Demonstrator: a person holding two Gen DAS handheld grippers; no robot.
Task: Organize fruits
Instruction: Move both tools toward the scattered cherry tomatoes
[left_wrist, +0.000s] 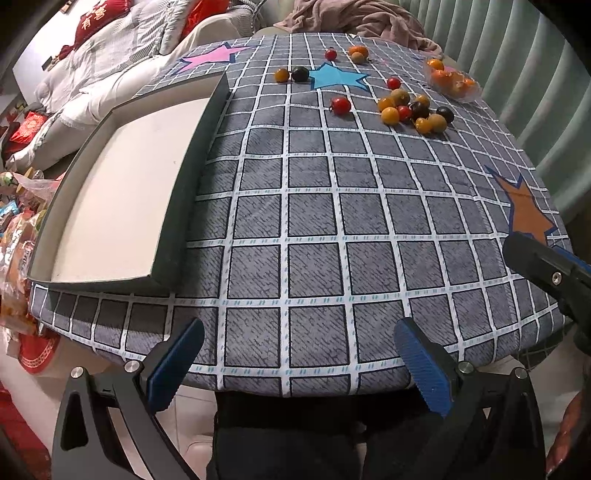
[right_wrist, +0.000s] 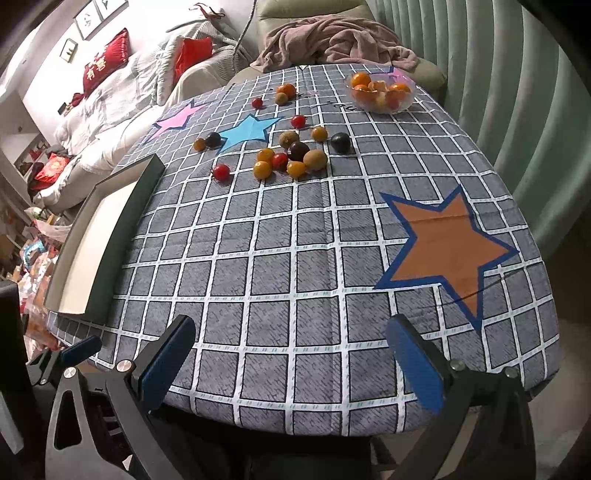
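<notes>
Several small fruits, red, yellow, dark and olive, lie in a loose cluster at the far side of the table; the cluster also shows in the right wrist view. More lie singly, such as a red one. A clear bowl of orange fruits stands at the far right, also seen in the left wrist view. A dark-rimmed white tray sits empty at the left. My left gripper and right gripper are both open and empty over the near table edge.
The table wears a grey checked cloth with pink, blue and orange stars. A pink blanket lies on a chair behind. A bed with red cushions and clutter is to the left. A green curtain hangs at the right.
</notes>
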